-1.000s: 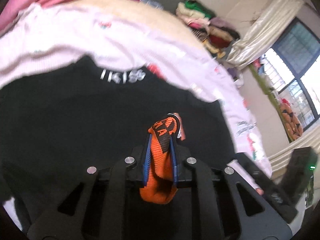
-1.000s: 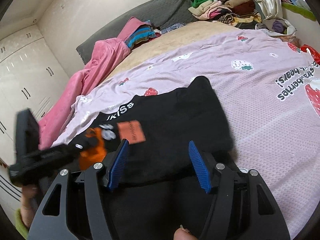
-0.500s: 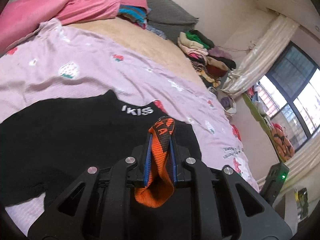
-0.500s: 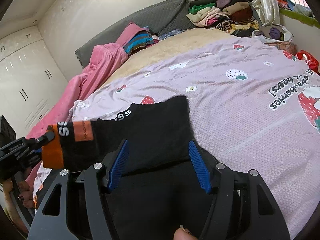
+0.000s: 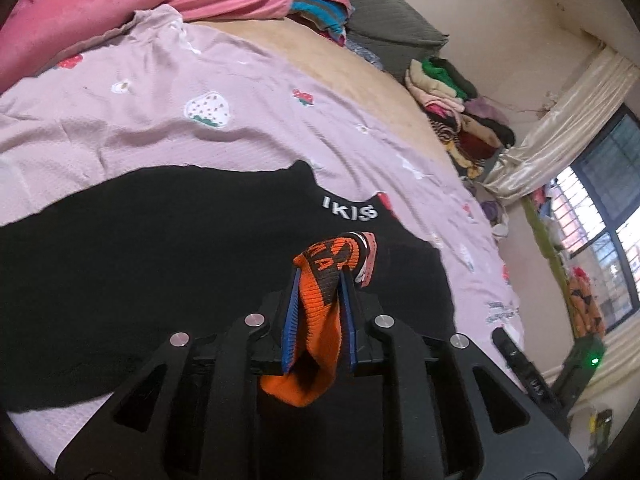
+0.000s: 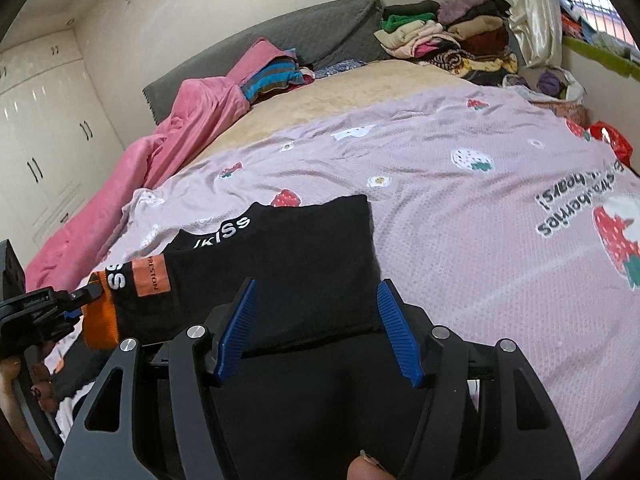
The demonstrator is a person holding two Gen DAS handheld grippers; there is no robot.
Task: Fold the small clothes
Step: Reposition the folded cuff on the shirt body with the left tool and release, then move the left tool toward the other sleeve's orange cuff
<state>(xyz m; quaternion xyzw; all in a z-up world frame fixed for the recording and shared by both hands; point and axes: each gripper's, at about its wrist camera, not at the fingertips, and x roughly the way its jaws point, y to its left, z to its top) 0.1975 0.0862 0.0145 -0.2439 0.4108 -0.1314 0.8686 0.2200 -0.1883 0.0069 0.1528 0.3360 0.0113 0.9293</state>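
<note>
Left wrist view shows the left tool [image 5: 320, 304] clenched on the orange ribbed waistband [image 5: 320, 320] of a pair of black shorts [image 5: 160, 264], though its jaws are just beginning to part, with the knit band bunched between the blue pads and spilling out toward six o'clock. From the right wrist view, the same garment lies spread on the lilac strawberry-print bedspread [image 6: 460, 216], its waistband corner lifted toward nine o'clock where that tool pinches it, white lettering running along the band. The right tool [image 6: 318, 326] hovers released, jaws standing wide over the shorts' near edge at six o'clock, with dark cloth seen between its fingers but no pad visibly pressing on it. The cloth looks light, limp and stretchy, so it will likely sag and crease wherever it is unsupported, and slipping seems unlikely on the ribbed knit. The thicker waistband and the hemmed leg corners look like the best places to take hold, one corner per tool, keeping the fabric taut between them. A pink blanket [image 6: 192, 128] and stacked clothes [image 6: 448, 40] sit well apart, toward twelve o'clock.
</note>
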